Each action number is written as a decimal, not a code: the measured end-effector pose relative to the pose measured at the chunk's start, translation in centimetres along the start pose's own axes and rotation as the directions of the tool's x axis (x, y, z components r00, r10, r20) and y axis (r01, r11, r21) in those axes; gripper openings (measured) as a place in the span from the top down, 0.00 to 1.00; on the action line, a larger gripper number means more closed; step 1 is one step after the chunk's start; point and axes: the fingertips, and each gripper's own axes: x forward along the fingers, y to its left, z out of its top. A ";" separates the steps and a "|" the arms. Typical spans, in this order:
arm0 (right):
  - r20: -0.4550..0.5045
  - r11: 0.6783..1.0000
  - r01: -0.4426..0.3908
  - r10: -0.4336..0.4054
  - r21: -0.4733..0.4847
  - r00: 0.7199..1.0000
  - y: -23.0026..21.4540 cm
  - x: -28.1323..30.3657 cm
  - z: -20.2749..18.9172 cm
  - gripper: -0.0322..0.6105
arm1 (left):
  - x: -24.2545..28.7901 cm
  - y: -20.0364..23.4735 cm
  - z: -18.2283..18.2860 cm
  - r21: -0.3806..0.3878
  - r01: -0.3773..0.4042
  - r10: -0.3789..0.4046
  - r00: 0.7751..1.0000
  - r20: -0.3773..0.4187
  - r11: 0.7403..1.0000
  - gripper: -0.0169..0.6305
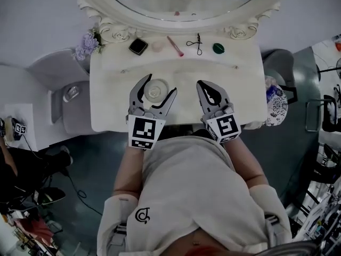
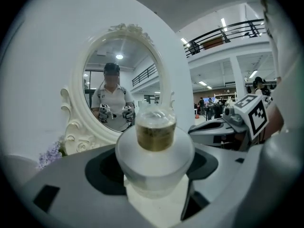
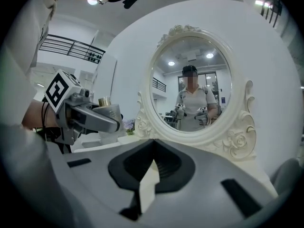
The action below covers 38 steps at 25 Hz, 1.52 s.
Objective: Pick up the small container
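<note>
The small container (image 1: pixel 156 89) is a round frosted jar with a gold cap, at the front of the white vanity table (image 1: pixel 114 97). My left gripper (image 1: pixel 159 87) has its jaws spread wide around the container, and they press on both of its sides. In the left gripper view the container (image 2: pixel 155 146) fills the space between the jaws of the left gripper (image 2: pixel 155 167). To its right, my right gripper (image 1: pixel 206 87) is shut with nothing in it. The right gripper view shows its own jaws (image 3: pixel 153 148) closed, and the container (image 3: pixel 102 110) in the left gripper. I cannot tell whether the container is clear of the table.
Along the back of the table lie a black compact (image 1: pixel 138 46), a pink brush (image 1: pixel 175 46), an eyelash curler (image 1: pixel 195 43) and a green round piece (image 1: pixel 218 48). The ornate oval mirror (image 1: pixel 109 31) stands behind them. Purple flowers (image 1: pixel 86 44) sit at the far-left corner.
</note>
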 end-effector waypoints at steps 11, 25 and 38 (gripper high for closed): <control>0.087 0.999 -0.035 0.037 -0.021 0.996 1.5 1.0 3.1 0.94 | -5.3 4.6 2.5 -0.034 -0.149 0.151 0.985 0.080 0.988 0.43; 0.089 0.998 -0.049 0.051 -0.030 0.995 1.4 0.8 4.1 0.94 | -5.9 5.6 2.5 -0.072 -0.168 0.175 0.980 0.096 0.983 0.43; 0.074 0.995 -0.072 0.077 -0.066 0.994 1.7 0.9 4.8 0.94 | -5.3 5.5 2.2 -0.078 -0.149 0.155 0.985 0.081 0.986 0.43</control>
